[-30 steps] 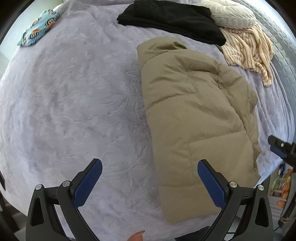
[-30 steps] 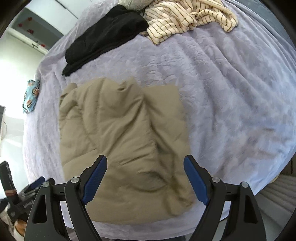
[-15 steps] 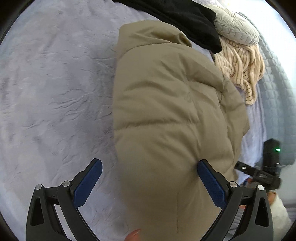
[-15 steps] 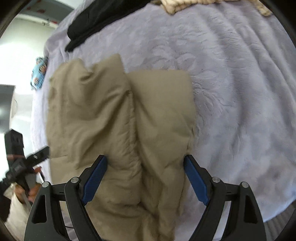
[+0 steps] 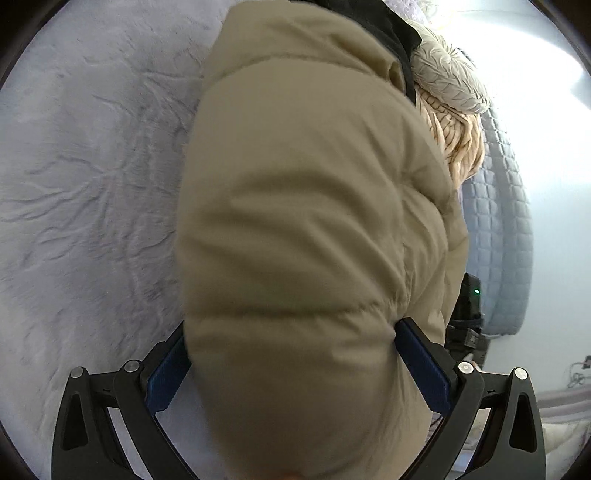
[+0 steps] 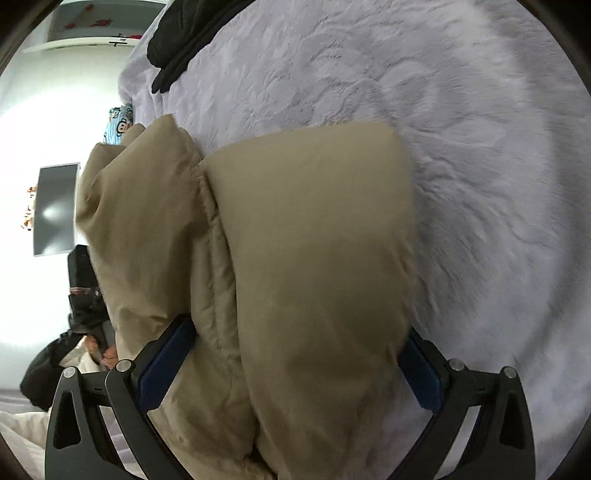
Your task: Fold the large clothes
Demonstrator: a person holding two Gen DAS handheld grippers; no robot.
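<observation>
Jacket (image 5: 306, 229) bulk sits right between the wide-spread left gripper (image 5: 299, 369) fingers, long axis running away toward the black garment (image 5: 391, 33), and from the right gripper (image 6: 291, 365), also spread wide around its folded edge, it's lying on the lavender blanket (image 6: 461, 110).

Coat bulk fills both grippers' mouths

The tan puffer coat (image 5: 306, 229) blocks straight ahead; bare bedspread (image 5: 92, 184) lies open to its left and open to its right too, while a black garment (image 6: 181, 40) and striped knit (image 5: 454, 133) crowd the far end.
</observation>
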